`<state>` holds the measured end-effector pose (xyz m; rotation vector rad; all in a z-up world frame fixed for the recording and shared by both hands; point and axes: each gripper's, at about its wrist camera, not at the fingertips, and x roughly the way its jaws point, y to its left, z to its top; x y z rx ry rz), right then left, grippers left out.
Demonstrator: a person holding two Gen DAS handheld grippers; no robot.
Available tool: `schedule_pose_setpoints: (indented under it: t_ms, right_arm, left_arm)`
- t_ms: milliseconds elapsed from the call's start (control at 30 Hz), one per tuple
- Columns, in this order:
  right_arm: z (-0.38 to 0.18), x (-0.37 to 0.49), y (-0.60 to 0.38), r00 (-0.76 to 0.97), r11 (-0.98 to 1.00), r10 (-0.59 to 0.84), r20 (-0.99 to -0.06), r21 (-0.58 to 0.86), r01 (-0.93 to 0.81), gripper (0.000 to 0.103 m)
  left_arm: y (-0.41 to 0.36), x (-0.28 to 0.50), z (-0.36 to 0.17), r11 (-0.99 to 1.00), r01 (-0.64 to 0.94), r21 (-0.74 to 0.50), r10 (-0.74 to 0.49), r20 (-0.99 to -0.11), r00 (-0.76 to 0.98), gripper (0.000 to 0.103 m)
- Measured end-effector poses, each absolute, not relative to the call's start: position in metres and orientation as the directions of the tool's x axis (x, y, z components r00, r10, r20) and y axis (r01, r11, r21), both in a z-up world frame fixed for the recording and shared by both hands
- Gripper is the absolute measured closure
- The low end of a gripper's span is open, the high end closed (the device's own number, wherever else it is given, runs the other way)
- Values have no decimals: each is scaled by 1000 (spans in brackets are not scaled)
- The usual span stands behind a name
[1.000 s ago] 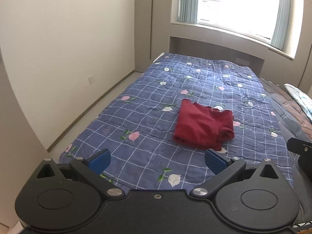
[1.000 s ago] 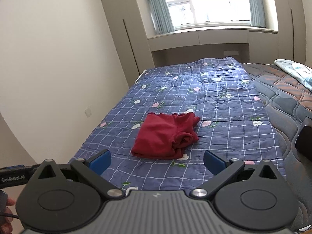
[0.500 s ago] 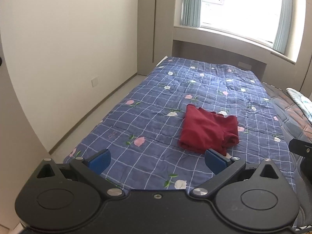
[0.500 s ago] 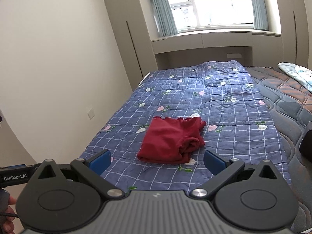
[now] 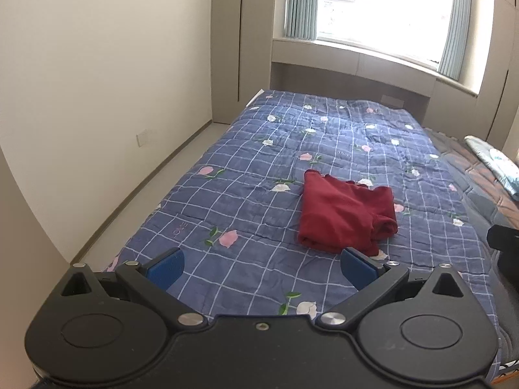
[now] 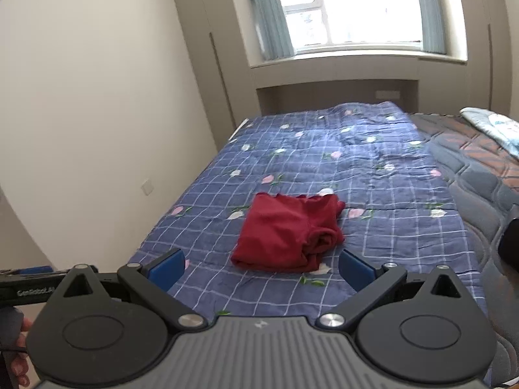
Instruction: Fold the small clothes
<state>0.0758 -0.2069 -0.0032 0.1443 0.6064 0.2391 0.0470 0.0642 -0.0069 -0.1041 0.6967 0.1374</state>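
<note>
Red garment folded, both grippers clear

Red garment (image 5: 345, 214) lies in a compact folded stack on the blue floral quilt (image 5: 246, 194), well ahead of the left gripper (image 5: 261, 267) and right gripper (image 6: 261, 267). Both jaws are spread wide and empty, held back, so the fold looks finished.

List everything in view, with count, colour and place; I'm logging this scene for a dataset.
garment: one, dark red, folded, middle of the quilt
quilt: one, blue checked with flowers, spread over the bed
mattress: one, grey and brown quilted, bare to the right of the quilt
cloth: one, pale patterned, far right on the mattress
window: one, bright, beyond the bed
curtains: two, grey-blue, at the window's sides
wardrobe: one, beige, far left corner
socket: one, white, left wall
left gripper: black, blue fingers, open
right gripper: black and grey, blue fingers, open
</note>
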Motion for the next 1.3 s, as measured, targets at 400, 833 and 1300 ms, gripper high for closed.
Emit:
schedule_pose_setpoints:
  t_ms: [400,833,1300]
  right_arm:
    - [-7,66,-194,826,974,192,-530,205,-94,0]
    - [-13,58,-190,836,982,138,-531,182,-46,0]
    - [-5,49,-192,845,984,127,-520,176,-39,0]
  left_arm:
    - [81,51,-16,990,-133,-55,65,-655,753,1]
    - [82,60,-20,993,-86,-81,12,-661,750,1]
    - [73,57,-6,995,-50,-85,-19,-663,748,1]
